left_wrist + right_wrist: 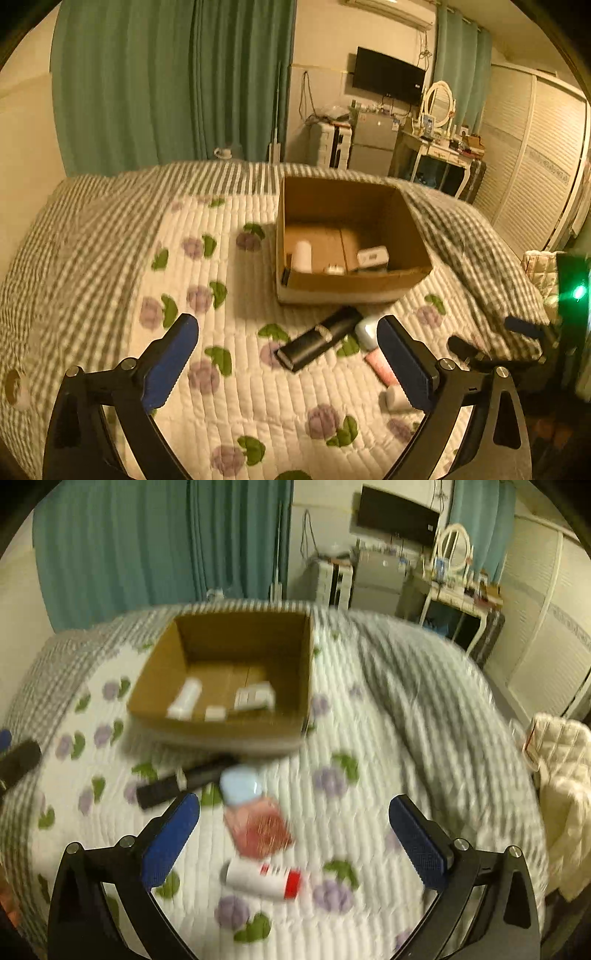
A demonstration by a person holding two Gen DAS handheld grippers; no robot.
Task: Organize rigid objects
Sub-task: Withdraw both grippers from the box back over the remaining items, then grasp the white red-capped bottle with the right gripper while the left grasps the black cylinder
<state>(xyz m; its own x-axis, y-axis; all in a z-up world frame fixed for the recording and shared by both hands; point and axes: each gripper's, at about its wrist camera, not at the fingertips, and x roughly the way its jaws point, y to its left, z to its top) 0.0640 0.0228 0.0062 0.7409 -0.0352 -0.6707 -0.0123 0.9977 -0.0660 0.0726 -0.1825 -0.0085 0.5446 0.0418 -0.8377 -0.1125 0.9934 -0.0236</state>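
Brown corrugated cardboard box (354, 280) on bed; inside it white cylinder (303, 256), small white plug-like block (334, 269), white rectangular case (373, 255). White quilted bedspread (236, 387) printed with purple flowers, green leaves; grey-and-white checked blanket (85, 229) along bed's far and side edges. Near box: black rectangular bar with pale band (184, 781), light blue rounded case (242, 784), pink flat packet (258, 830), white tube with red band (264, 878). Both grippers black, blue finger pads (171, 840). Green curtains (166, 81) behind.
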